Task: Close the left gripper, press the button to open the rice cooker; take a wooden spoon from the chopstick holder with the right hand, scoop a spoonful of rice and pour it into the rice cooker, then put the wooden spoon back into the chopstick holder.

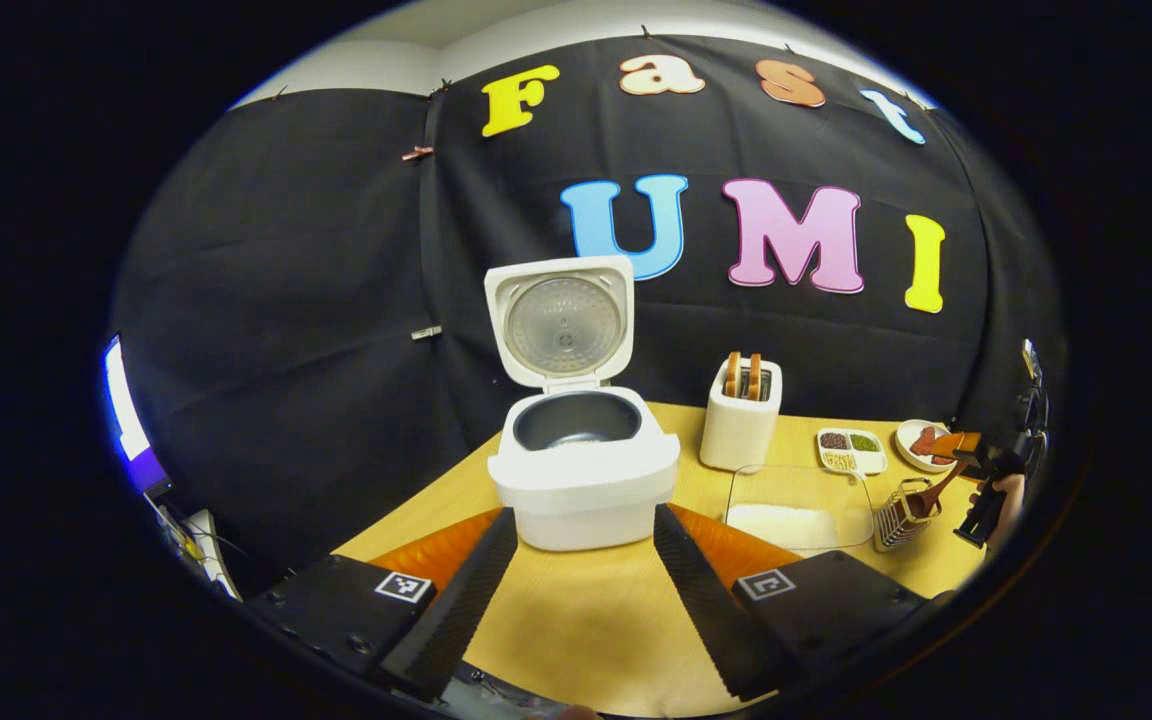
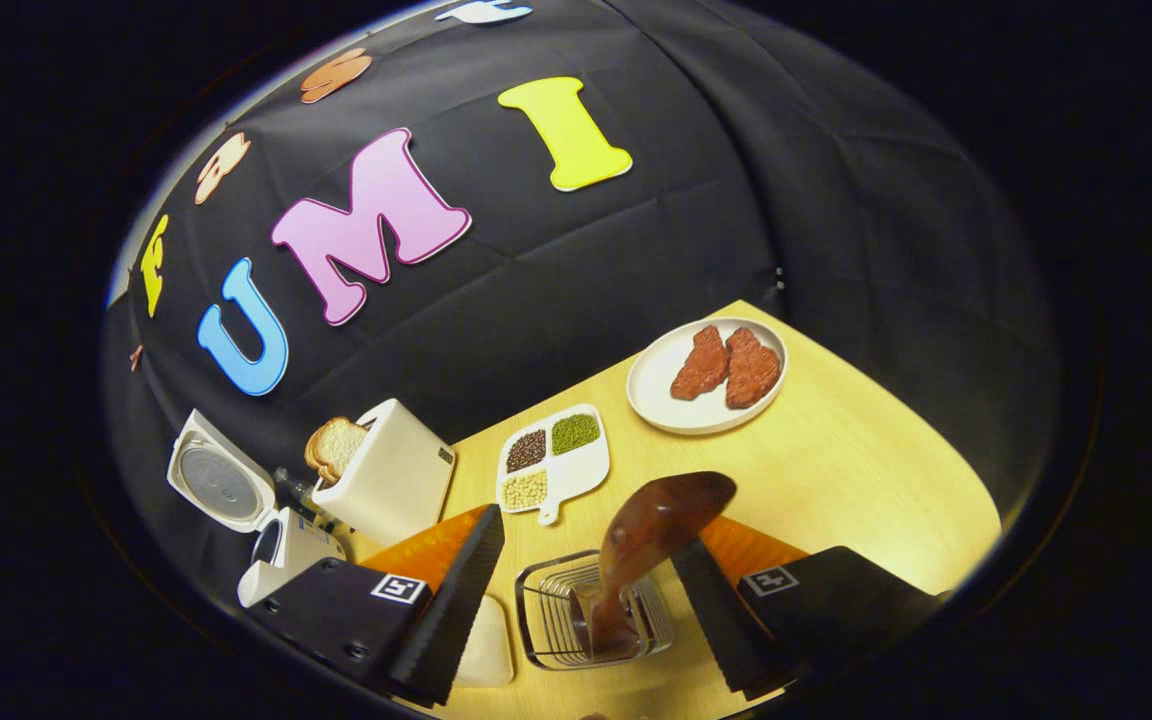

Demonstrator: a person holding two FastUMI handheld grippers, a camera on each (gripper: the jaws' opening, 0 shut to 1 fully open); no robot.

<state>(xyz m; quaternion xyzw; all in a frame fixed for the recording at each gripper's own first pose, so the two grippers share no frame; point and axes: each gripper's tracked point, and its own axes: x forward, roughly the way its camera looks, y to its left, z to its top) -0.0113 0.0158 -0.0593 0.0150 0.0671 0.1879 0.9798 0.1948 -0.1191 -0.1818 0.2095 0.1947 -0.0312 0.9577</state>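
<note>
The white rice cooker stands with its lid up and its dark inner pot bare. My left gripper hovers just in front of it, fingers wide apart and holding nothing. In the right gripper view, the wooden spoon stands bowl-up in the wire chopstick holder. My right gripper is open around the spoon, whose bowl is close to the right-hand finger. The clear rice container sits right of the cooker. The holder and my right gripper, held by a hand, appear at the table's far right.
A white toaster with bread stands behind the rice container. A divided dish of beans and a plate with meat lie near the back wall. The rice cooker is far left in the right gripper view. A lit screen glows left.
</note>
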